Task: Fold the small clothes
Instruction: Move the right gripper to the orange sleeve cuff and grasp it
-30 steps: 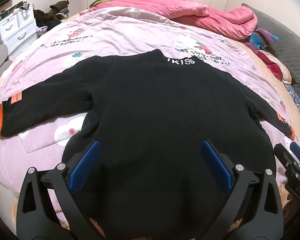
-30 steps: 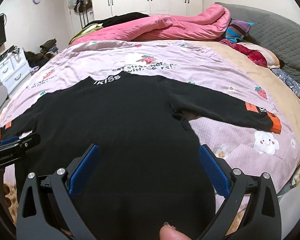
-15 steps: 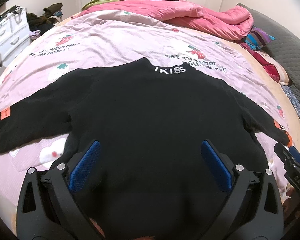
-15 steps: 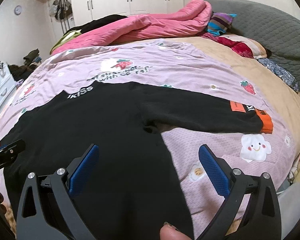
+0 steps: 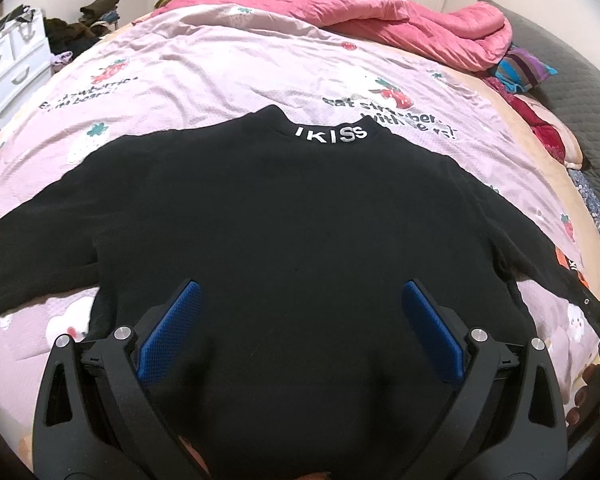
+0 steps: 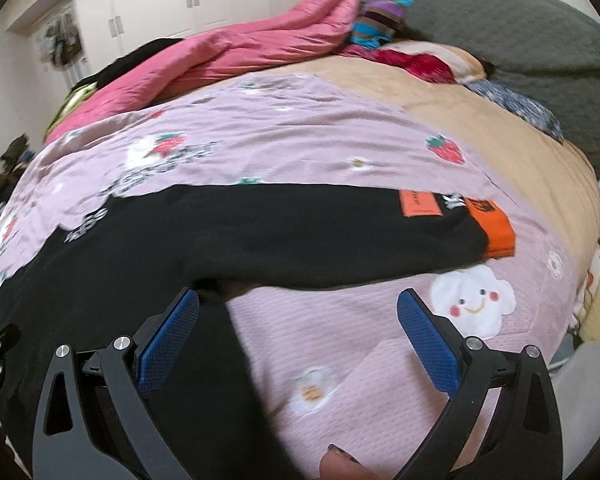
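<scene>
A black sweater [image 5: 292, 216] with white letters on its collar lies flat on the bed, sleeves spread to both sides. My left gripper [image 5: 298, 312] is open and empty above the sweater's lower body. My right gripper [image 6: 298, 320] is open and empty, hovering over the armpit where the right sleeve [image 6: 340, 236] meets the body. That sleeve ends in an orange cuff [image 6: 494, 226] with an orange patch [image 6: 418, 202] beside it. The left sleeve [image 5: 32, 240] reaches the left edge of the left wrist view.
The bed has a pink strawberry-print cover [image 5: 220, 64]. A pink quilt [image 5: 400, 28] is heaped at the far side, with pillows [image 6: 420, 60] and a grey headboard [image 6: 500, 28] to the right. White drawers [image 5: 12, 60] stand left of the bed.
Both grippers have moved. The left one now faces the sweater's middle and closer. The right one has swung right, from over the body to the right sleeve and armpit.
</scene>
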A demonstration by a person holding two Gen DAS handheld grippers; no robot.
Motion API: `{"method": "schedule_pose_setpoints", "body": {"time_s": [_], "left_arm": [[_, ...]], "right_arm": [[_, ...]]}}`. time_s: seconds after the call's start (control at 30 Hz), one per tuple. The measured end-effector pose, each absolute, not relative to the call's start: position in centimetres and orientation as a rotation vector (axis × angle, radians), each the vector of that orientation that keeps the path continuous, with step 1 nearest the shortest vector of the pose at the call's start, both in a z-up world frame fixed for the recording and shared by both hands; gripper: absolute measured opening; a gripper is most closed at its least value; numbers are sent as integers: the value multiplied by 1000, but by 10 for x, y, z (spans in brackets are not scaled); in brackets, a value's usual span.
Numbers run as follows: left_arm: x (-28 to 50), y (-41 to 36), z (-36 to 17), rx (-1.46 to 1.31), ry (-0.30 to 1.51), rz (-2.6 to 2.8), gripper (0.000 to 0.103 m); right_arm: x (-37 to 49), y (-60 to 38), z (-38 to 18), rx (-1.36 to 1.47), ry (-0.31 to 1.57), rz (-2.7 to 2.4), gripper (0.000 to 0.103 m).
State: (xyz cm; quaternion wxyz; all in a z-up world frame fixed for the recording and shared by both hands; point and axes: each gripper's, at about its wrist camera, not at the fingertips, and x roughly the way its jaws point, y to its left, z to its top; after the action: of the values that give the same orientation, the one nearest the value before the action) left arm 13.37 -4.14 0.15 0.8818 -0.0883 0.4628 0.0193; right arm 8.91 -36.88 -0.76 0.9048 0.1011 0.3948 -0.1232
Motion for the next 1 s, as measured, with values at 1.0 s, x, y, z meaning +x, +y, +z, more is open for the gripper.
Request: {"method": "schedule_pose_setpoints", "body": {"time_s": [1.0], "left_arm": [[197, -44, -21, -226, 994, 4, 94]], "right_arm": [[129, -526, -70, 725, 785, -482, 98]]}}
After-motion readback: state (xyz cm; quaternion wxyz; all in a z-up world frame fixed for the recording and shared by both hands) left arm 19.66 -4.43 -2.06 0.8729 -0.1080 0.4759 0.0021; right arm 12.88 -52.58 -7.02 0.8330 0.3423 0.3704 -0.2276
